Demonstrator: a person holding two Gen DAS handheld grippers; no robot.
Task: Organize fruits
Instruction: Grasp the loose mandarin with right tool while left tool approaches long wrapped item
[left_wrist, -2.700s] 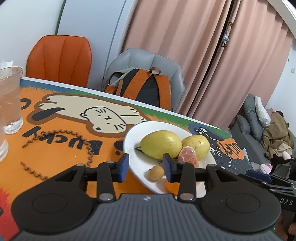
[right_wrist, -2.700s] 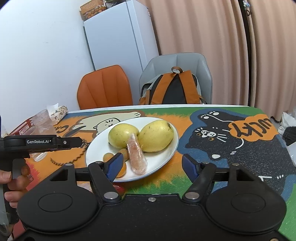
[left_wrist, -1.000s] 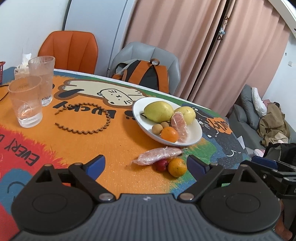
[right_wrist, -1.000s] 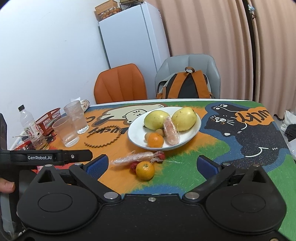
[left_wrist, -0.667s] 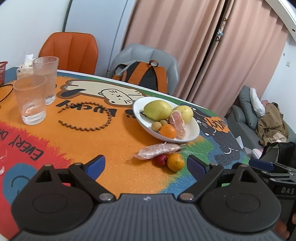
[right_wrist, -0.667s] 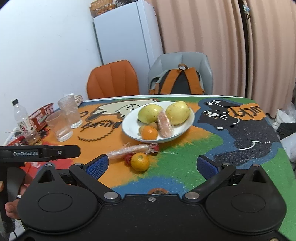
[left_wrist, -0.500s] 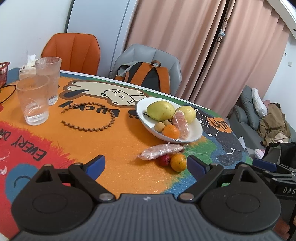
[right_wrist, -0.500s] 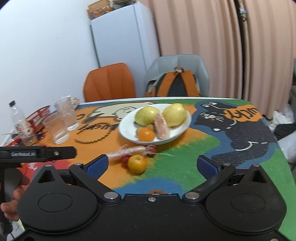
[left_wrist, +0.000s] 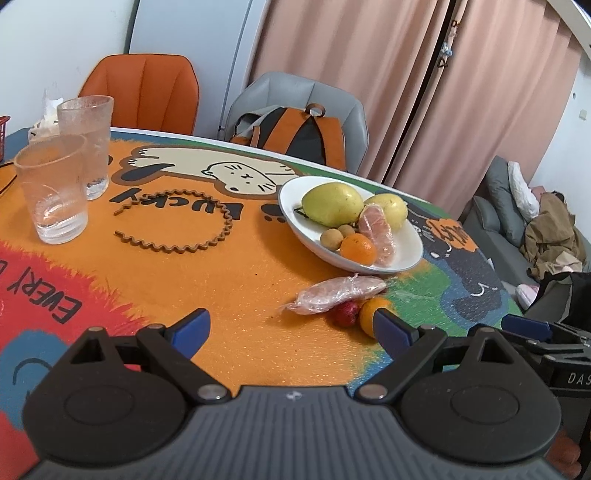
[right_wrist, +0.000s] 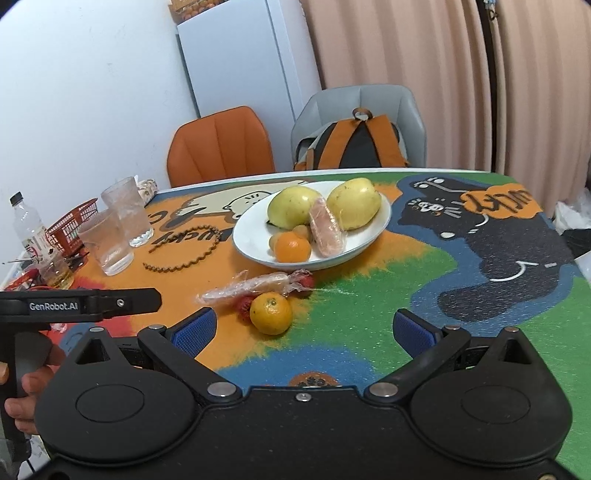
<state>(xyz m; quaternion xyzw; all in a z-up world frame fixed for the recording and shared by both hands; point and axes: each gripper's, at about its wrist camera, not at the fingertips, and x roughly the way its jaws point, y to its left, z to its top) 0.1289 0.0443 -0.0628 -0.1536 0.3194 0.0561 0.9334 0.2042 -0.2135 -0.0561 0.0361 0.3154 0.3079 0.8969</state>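
A white plate (left_wrist: 408, 254) (right_wrist: 255, 242) holds two yellow pears (left_wrist: 332, 204) (right_wrist: 354, 204), a wrapped pomelo segment (left_wrist: 376, 235) (right_wrist: 327, 227), an orange (left_wrist: 357, 249) (right_wrist: 293, 246) and two small brown longans (left_wrist: 331, 237). On the mat in front of the plate lie a wrapped segment (left_wrist: 338, 290) (right_wrist: 245, 286), a red fruit (left_wrist: 346, 314) (right_wrist: 244, 310) and a loose orange (left_wrist: 369, 312) (right_wrist: 270, 313). My left gripper (left_wrist: 291, 328) is open and empty, just short of the loose fruit. My right gripper (right_wrist: 302, 328) is open and empty, with the loose orange between its fingers' line.
Two empty glasses (left_wrist: 53, 188) (right_wrist: 107, 242) stand at the left. A brown wavy ring (left_wrist: 173, 225) lies on the mat. A red basket (right_wrist: 74, 225) and a bottle (right_wrist: 27, 225) are at the far left. Two chairs and a backpack (right_wrist: 356, 147) stand behind the table.
Both grippers have pulled back from the plate and opened wide. In the last second both have moved slightly closer to the loose fruit. The fruit has not moved.
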